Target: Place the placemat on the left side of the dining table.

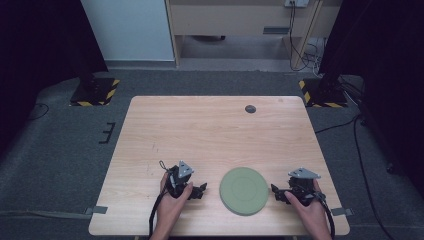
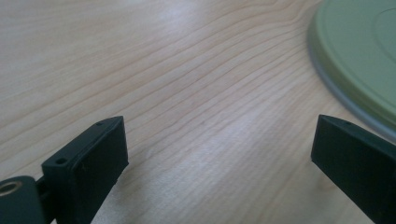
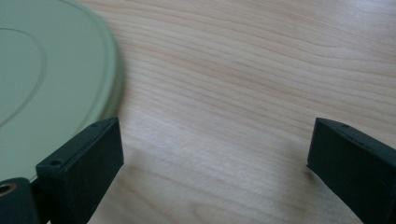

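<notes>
1. The left gripper (image 1: 200,190) rests low over the wooden table (image 1: 200,130), held in the person's left hand (image 1: 172,197), with its tips pointing toward the green plate (image 1: 244,190). Its jaws stand wide apart with nothing between them; in the left gripper view bare wood fills the gap. That spread suggests it is readied to take the plate's edge rather than anything smaller.

2. The green plate lies flat on the table near its front edge, between the two grippers. In the left gripper view its rim (image 2: 345,100) curves just past the far jaw, close but apart from it. Lying centred between the hands, it seems placed so either side can reach it equally.

3. The right gripper (image 1: 276,190), in the person's right hand (image 1: 307,202), mirrors the left one: low, tips aimed inward at the plate. Its jaws are also spread wide and hold nothing. In the right gripper view the plate's rim (image 3: 109,70) sits just beside one jaw; whether they touch I cannot tell.

4. A small dark round mark (image 1: 250,109) sits well apart, near the table's far edge, playing no evident part in the work.
</notes>
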A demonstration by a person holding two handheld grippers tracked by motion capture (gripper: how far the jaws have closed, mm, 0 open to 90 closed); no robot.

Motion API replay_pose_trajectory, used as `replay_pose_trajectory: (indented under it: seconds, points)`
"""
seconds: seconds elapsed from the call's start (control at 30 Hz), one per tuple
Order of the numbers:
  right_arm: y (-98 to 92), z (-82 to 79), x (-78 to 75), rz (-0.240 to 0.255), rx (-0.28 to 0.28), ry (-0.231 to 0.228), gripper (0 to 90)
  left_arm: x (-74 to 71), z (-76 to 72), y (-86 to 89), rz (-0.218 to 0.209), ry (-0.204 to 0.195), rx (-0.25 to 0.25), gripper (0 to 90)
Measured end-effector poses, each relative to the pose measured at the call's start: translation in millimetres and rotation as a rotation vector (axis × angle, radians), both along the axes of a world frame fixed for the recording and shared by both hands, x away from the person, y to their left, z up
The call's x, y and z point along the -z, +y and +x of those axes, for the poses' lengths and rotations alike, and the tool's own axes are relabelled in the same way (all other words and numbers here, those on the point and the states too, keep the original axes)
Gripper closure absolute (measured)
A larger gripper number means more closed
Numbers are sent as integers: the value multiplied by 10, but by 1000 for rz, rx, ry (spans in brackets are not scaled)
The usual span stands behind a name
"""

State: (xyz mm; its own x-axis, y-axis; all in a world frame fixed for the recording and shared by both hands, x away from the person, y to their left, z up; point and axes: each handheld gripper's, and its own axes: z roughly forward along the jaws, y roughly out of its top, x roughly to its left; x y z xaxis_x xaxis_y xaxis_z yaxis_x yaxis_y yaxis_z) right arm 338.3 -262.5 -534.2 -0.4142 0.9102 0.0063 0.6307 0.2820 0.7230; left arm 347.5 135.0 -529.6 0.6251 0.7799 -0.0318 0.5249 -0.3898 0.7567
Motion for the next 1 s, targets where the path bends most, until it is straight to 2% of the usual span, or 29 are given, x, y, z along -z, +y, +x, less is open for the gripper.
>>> replay_pose_trajectory:
  seconds: [0.03,0.1,0.13,0.17,0.2,0.3,0.33,0.37,0.4,0.67,0.73,1.0]
  points:
    - [0,0,0,0,0,0,39,0,0,0,0,0,0,31]
    - [14,-59,-29,15,-31,-4,36,-22,-63,-33,2,-8,31,31]
    - [18,-93,-41,10,-53,-9,39,-34,-119,-74,-22,-5,51,31]
    - [18,-93,-41,10,-53,-9,39,-34,-119,-74,-22,-5,51,31]
    - [16,-122,-52,11,-69,-9,40,-53,-159,-118,-54,0,68,31]
    - [6,-153,-82,24,-73,-11,41,-78,-206,-185,-63,-8,98,31]
    - [-1,-176,-102,28,-89,-13,40,-92,-243,-257,-54,-21,131,31]
    - [-1,-176,-102,28,-89,-13,40,-92,-243,-257,-54,-21,131,30]
    - [3,-184,-98,22,-103,-10,41,-80,-268,-321,-46,-16,153,30]
    - [57,-208,-97,23,-143,-3,42,-65,-312,-462,-40,-26,162,30]
    - [74,-211,-93,19,-158,2,42,-53,-317,-496,-28,-24,165,29]
    - [122,-210,-72,12,-171,6,42,-32,-317,-553,-6,-30,168,29]
